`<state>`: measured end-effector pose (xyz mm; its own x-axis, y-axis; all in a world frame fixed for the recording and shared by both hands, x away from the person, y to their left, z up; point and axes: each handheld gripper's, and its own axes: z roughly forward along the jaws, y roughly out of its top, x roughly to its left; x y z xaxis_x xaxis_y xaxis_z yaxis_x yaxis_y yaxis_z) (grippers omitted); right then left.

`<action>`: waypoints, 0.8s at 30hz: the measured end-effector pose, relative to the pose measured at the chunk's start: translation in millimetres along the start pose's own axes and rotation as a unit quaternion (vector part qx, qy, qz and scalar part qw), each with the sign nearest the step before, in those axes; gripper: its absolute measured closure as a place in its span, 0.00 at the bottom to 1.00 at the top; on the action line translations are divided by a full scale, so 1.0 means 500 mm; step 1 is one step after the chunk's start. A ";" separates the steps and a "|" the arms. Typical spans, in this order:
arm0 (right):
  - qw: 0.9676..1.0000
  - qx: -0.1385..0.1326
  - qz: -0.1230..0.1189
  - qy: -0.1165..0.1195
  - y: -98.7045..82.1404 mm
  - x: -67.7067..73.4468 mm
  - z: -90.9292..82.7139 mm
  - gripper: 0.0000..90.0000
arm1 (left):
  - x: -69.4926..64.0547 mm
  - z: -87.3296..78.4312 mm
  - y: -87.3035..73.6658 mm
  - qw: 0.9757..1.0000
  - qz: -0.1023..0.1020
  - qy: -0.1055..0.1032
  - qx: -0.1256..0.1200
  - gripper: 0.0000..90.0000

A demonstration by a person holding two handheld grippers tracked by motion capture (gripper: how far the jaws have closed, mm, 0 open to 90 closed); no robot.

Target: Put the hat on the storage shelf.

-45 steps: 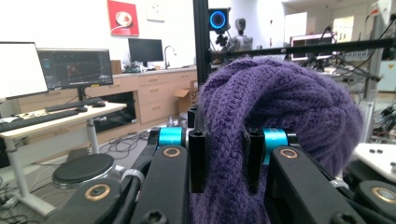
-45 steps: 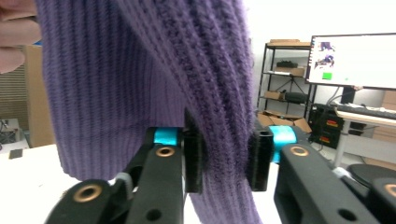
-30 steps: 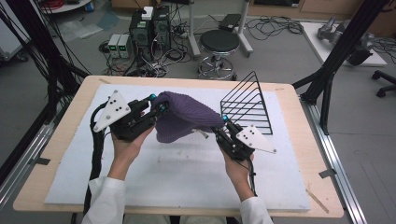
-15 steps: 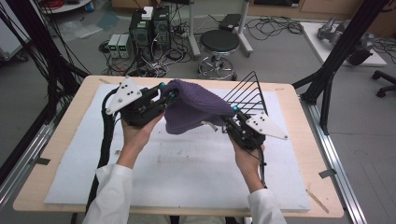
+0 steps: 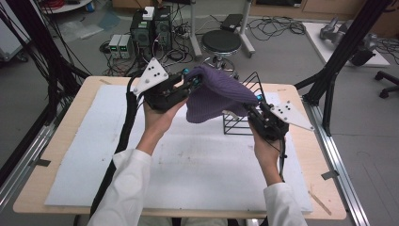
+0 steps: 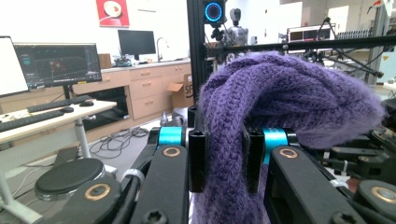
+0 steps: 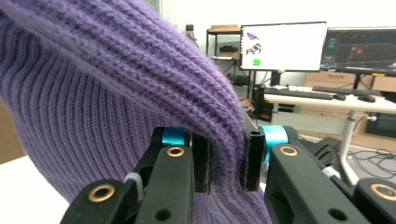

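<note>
A purple knitted hat (image 5: 214, 96) hangs in the air between both grippers, above the back of the table. My left gripper (image 5: 194, 81) is shut on its upper left edge; in the left gripper view the knit (image 6: 261, 107) is pinched between the black jaws. My right gripper (image 5: 255, 102) is shut on the hat's right edge, with the ribbed fabric (image 7: 140, 93) clamped between its pads. A black wire rack (image 5: 242, 110) stands on the table just behind and below the hat, partly hidden by it.
A white foam mat (image 5: 197, 160) covers most of the wooden table (image 5: 47, 188). Black frame posts (image 5: 339, 56) rise at the table's left and right sides. A stool (image 5: 221, 42) and computer boxes sit on the floor beyond the far edge.
Both grippers have lifted the hat and carried it to the right and farther back, so it now hangs over the wire rack.
</note>
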<state>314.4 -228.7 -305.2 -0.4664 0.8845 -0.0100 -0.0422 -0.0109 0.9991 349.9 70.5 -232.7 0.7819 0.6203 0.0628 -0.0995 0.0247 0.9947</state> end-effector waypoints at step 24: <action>0.995 -0.004 -0.027 -0.096 0.070 -0.094 0.007 0.88 | -0.024 0.130 0.022 0.999 0.020 -0.012 -0.040 0.87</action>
<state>337.8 -269.1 -269.5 -0.2854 0.9569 -0.0538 -0.0703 0.0350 0.9969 379.6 12.5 -217.3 0.7912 0.6024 0.1057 -0.1797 0.0638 0.9816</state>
